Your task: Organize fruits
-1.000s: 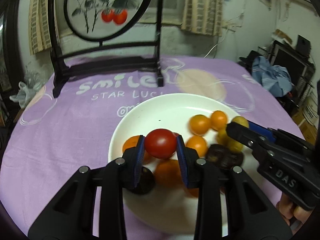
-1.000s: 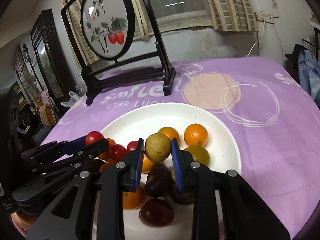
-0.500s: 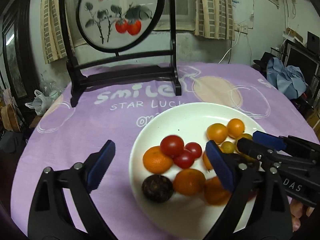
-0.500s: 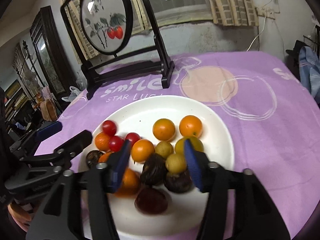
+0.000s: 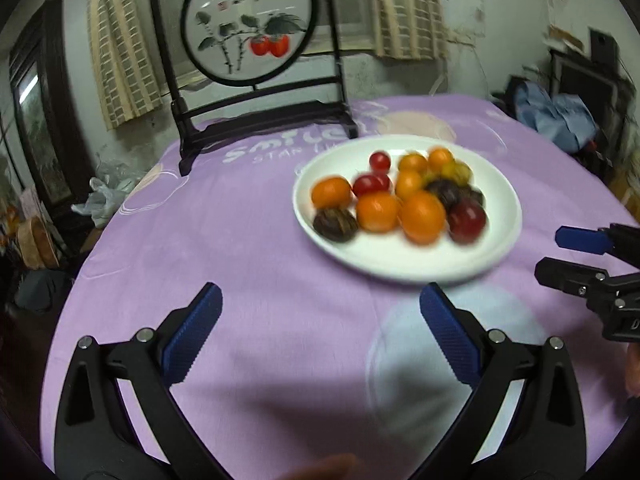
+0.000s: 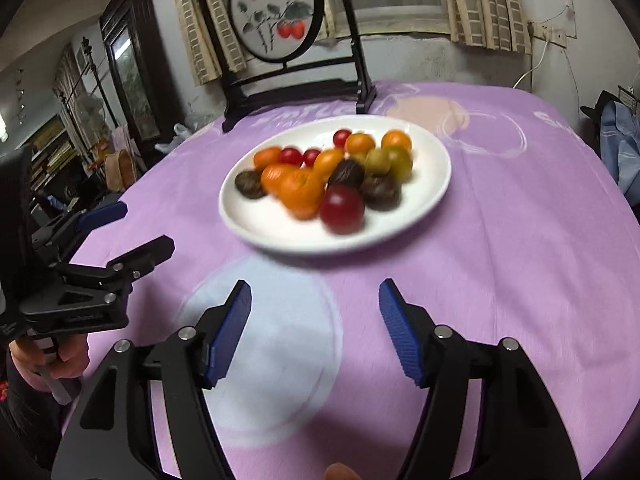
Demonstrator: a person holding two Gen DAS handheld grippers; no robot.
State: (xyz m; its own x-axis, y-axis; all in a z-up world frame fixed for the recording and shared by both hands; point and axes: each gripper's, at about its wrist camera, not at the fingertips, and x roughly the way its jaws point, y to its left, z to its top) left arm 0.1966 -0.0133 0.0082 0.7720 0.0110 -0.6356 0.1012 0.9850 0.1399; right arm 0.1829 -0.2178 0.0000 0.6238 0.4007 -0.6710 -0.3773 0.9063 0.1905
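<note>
- Apparently the sorting is all but done: the fruits (image 6: 320, 176) lie heaped on the white plate (image 6: 436, 184), at twelve o'clock from both tools.
- The left gripper (image 5: 320, 330) gapes wide, holding nothing.
- The right gripper (image 6: 316, 326) likewise gapes wide, empty.
- No loose fruit shows on the purple cloth (image 5: 240, 240).

Both wrist views toward shared plate (image 5: 404, 268)

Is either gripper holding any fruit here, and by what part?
Nothing is held. The left gripper and right gripper are both open and empty; all fruit lies on the plate.
</note>
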